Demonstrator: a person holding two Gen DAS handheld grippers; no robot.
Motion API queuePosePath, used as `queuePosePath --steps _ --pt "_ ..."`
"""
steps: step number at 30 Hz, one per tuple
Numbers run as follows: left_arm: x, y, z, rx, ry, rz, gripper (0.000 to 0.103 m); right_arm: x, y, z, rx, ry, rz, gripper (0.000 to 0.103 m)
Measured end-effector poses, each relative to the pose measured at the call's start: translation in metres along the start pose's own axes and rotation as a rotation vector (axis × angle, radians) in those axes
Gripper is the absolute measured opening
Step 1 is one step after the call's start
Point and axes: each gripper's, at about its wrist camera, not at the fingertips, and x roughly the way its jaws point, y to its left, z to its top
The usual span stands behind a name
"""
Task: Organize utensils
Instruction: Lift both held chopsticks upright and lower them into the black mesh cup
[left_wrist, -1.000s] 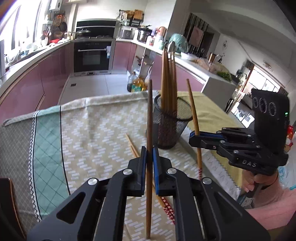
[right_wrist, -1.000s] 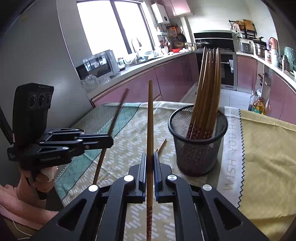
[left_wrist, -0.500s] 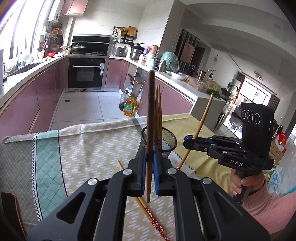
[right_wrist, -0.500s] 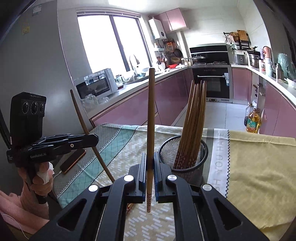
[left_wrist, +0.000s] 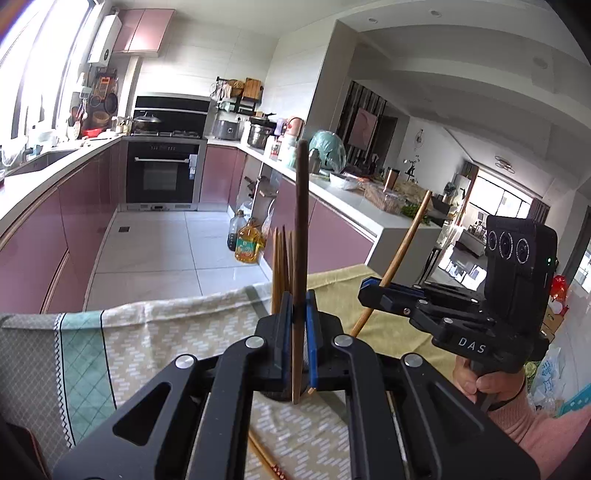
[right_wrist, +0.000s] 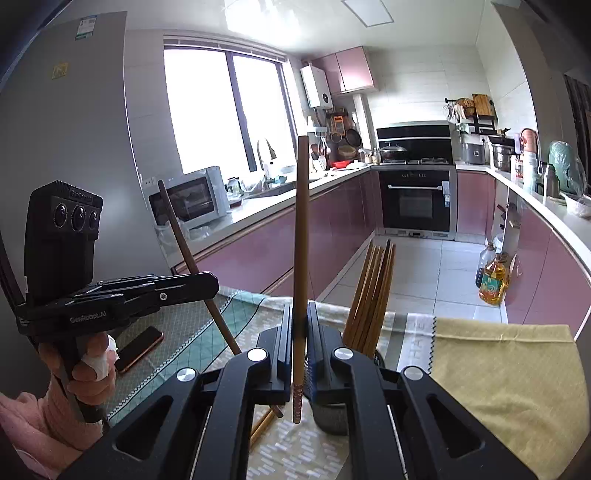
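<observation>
Holding one dark brown chopstick (left_wrist: 301, 236) upright, the left gripper (left_wrist: 298, 332) is clamping it between its blue-lined jaws, the thin lower end hanging free just below them. The right gripper (right_wrist: 300, 332) is gripping a lighter wooden chopstick (right_wrist: 301, 236) in the same way, upright, its red-patterned end pointing down under the jaws.

Seen from the left wrist, the right gripper (left_wrist: 373, 291) is sitting to the right with its chopstick (left_wrist: 402, 254) slanting up and to the right; a hand (left_wrist: 484, 380) in a pink sleeve is grasping its handle. Seen from the right wrist, the left gripper (right_wrist: 207, 284) is sitting to the left, its chopstick (right_wrist: 192, 262) leaning, a hand (right_wrist: 88, 373) with a white-taped finger wrapping the handle.

A black mesh cup (right_wrist: 332, 417) is standing on the tablecloth (right_wrist: 509, 369), mostly hidden behind the gripper, and is carrying a bundle of chopsticks (right_wrist: 373, 291) leaning right. Loose chopsticks (left_wrist: 264, 458) are lying flat on the cloth near the cup. A phone (right_wrist: 138, 349) is resting on the green end of the cloth.
</observation>
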Motion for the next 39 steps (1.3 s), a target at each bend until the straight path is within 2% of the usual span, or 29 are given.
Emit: queuePosePath --steps 6,13,18,25,30,39 --pt "0.005 -0.01 0.018 0.018 -0.031 -0.01 0.007 -0.003 -0.006 0.016 -0.012 -0.04 -0.018 0.006" --pt "0.02 -0.015 0.027 0.042 -0.035 0.03 0.007 0.002 -0.016 0.025 -0.015 -0.048 -0.045 0.006" --pt "0.04 -0.017 0.019 0.065 0.031 0.064 0.007 0.019 -0.028 0.02 0.008 0.001 -0.056 0.006" --pt "0.073 -0.013 0.005 0.115 0.166 0.107 0.007 0.054 -0.038 0.004 0.035 0.142 -0.05 0.006" --pt "0.097 -0.007 -0.003 0.143 0.236 0.125 0.008 0.077 -0.043 -0.008 0.062 0.237 -0.049 0.006" --pt "0.122 0.004 0.005 0.1 0.261 0.128 0.008 0.089 -0.058 -0.015 0.122 0.247 -0.074 0.008"
